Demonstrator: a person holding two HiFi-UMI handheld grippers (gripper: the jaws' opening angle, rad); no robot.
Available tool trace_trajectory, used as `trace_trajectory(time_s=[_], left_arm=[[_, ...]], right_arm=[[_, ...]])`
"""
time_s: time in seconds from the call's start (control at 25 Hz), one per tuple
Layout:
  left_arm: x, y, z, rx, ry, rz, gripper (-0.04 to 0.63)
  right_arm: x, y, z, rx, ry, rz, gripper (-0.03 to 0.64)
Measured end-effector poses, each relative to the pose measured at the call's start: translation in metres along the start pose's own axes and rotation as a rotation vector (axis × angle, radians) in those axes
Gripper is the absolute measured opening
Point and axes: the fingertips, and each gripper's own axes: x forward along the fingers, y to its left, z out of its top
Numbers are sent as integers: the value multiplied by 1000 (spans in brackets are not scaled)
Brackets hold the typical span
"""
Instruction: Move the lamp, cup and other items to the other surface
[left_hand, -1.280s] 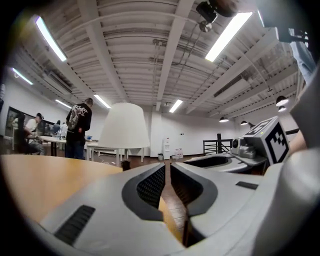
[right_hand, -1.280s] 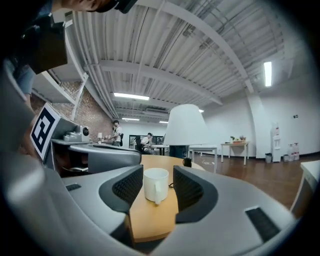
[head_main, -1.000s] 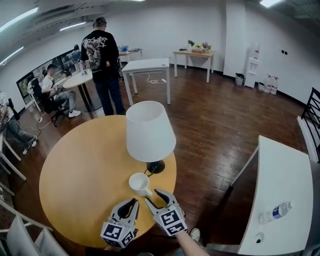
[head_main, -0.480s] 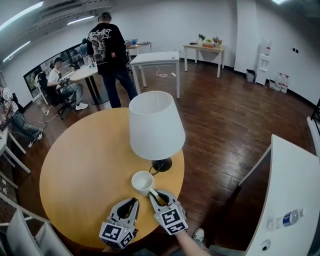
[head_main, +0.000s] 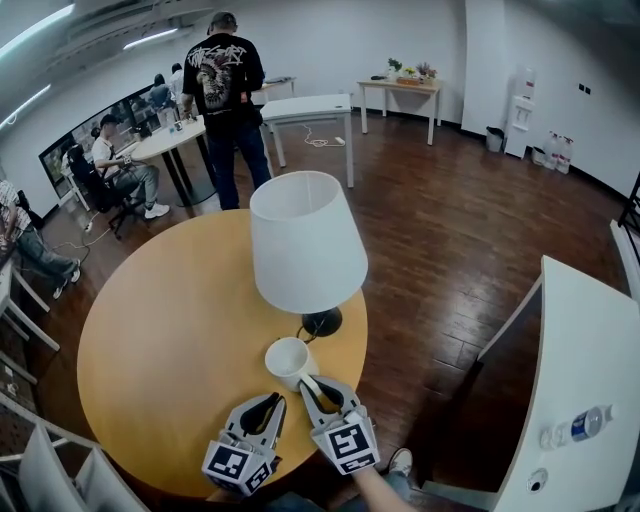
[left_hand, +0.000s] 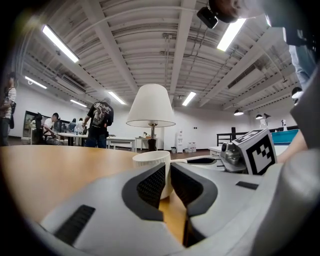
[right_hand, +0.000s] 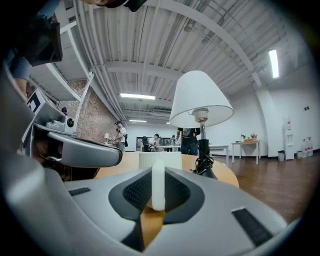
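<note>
Dark plank floor (head_main: 440, 230) runs to white walls (head_main: 330, 40) under ceiling strip lights (left_hand: 60, 44). A white table (head_main: 305, 108), a plant-topped side table (head_main: 400, 87) and a water dispenser (head_main: 520, 100) stand at the far end, with a round table (head_main: 165, 141) to the left.

The round wooden tabletop (head_main: 170, 340) is carrying a white lamp (head_main: 305, 240) near its 3 o'clock edge. A white cup (head_main: 289, 360) is sitting just beside the lamp's base, at its 7 o'clock.
</note>
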Motion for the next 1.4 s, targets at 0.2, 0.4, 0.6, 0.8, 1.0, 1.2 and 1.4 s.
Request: trace_trajectory(time_s=[0.2, 0.4, 0.6, 0.8, 1.0, 1.2, 1.4], left_arm=[[4, -4, -3, 5, 2, -14, 44], [13, -22, 10, 18, -5, -53, 44], [38, -79, 30, 51, -32, -200, 44], [54, -152, 59, 77, -59, -397, 44], [66, -242, 75, 76, -80, -584, 44], [70, -355, 62, 105, -101, -792, 44], [59, -457, 44, 124, -87, -935, 44]], right_arm=[[-9, -7, 8, 21, -54, -28, 34], [-34, -17, 40, 31, -114, -83, 33], [-94, -40, 66, 7, -166, -221, 32], [-177, -66, 87, -7, -180, -438, 32], [-278, -88, 90, -21, -184, -661, 31], [-391, -104, 76, -23, -226, -879, 31], [-503, -100, 54, 10, -251, -1056, 31]])
